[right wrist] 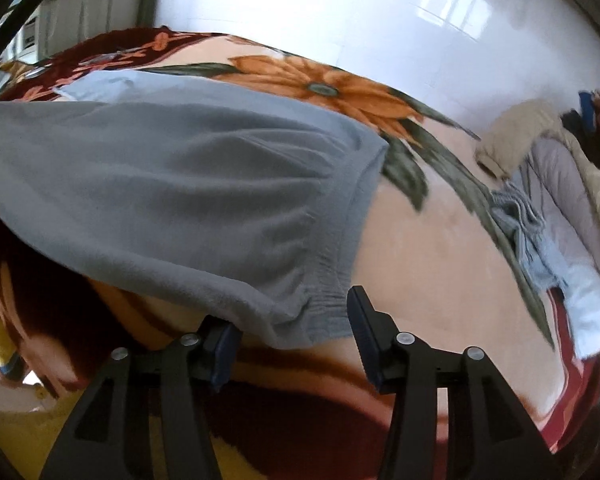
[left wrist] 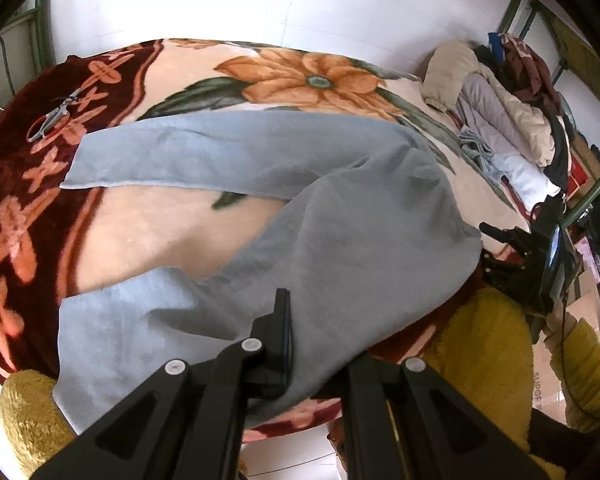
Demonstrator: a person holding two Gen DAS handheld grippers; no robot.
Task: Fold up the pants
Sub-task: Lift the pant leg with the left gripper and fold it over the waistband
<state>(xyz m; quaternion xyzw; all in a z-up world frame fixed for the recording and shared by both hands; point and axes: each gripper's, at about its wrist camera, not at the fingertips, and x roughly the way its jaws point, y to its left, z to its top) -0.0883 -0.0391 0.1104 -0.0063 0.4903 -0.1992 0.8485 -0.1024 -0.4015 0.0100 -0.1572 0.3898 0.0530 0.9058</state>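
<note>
The grey pants lie on the floral blanket with legs splayed, unfolded; left claw pinches their near edge, right claw spread around the waistband corner.

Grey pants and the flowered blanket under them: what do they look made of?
Grey pants: soft matte knit, probably cotton jersey or fleece; it drapes in loose folds, with a gathered elastic waistband. Flowered blanket: plush, likely polyester fleece; a fuzzy pile with slight sheen and printed orange flowers.
</note>
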